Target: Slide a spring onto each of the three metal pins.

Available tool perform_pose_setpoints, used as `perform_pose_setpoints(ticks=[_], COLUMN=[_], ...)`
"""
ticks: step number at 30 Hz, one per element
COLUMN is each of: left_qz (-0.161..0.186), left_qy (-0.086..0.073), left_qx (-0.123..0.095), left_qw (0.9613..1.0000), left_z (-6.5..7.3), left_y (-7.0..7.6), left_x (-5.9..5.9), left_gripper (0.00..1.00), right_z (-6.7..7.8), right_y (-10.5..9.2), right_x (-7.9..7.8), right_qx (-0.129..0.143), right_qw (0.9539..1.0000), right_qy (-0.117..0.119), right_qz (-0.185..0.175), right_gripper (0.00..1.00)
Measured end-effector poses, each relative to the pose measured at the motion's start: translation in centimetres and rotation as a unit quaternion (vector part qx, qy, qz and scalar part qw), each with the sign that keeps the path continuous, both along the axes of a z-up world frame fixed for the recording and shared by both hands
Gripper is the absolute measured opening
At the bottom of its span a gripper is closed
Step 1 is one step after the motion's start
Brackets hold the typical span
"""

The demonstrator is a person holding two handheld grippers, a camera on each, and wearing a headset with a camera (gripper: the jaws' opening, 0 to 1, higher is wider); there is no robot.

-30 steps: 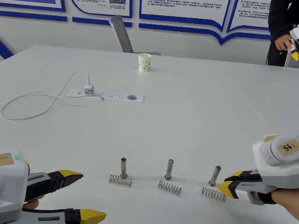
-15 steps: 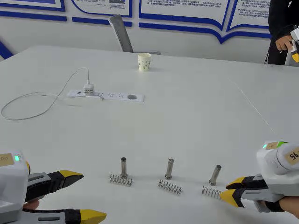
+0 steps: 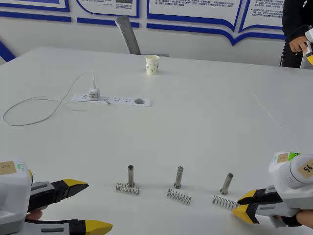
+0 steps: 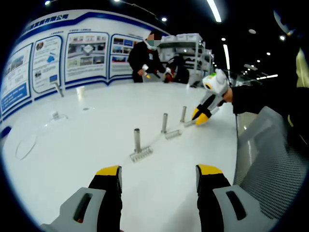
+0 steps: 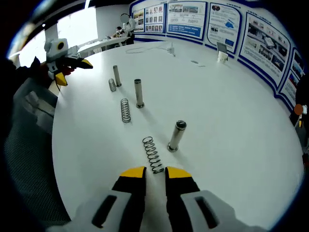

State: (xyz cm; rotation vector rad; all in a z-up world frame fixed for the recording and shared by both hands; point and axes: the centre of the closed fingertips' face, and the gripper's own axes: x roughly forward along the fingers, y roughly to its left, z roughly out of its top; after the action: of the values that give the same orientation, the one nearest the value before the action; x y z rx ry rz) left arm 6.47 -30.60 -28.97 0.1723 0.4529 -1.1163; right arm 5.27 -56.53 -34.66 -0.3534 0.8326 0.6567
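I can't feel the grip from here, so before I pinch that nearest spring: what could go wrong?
1. The right gripper has its jaws at just the end coils of the nearest spring; pinched there, it may roll or pop away across the smooth table.
2. That spring lies close beside its upright pin, so a sideways sweep might knock the pin over.

Table (image 3: 205, 127): three pins stand upright in a row near the front edge: left pin (image 3: 130, 175), middle pin (image 3: 179, 176), right pin (image 3: 227, 183). One spring lies flat just before each: left spring (image 3: 127, 188), middle spring (image 3: 179, 197), right spring (image 3: 225, 201). Left tongs (image 3: 97, 205) at front left, apart from the row. Right tongs (image 3: 238, 205) at the right spring's outer end. Power strip (image 3: 110, 100) behind, to the left. Paper cup (image 3: 152, 64) farther back.
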Motion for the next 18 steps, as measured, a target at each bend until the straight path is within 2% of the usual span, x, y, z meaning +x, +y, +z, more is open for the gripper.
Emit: perform_pose_setpoints(ticks=[7,18], left_qz=[-0.002,0.001], left_qy=[0.002,0.003], left_qx=[0.001,0.0], left_qw=[1.0,1.0], left_z=[-0.07,-0.07], left_y=[-0.03,0.03], left_x=[-0.07,-0.02], left_gripper=[0.63,0.62], right_z=[-0.26,-0.46], right_y=[0.05,0.12], right_x=[0.06,0.16], right_qx=[-0.01,-0.008], right_qw=[0.9997,0.9991], right_qy=[0.001,0.005], right_qz=[0.022,0.042], right_gripper=[0.17,0.16])
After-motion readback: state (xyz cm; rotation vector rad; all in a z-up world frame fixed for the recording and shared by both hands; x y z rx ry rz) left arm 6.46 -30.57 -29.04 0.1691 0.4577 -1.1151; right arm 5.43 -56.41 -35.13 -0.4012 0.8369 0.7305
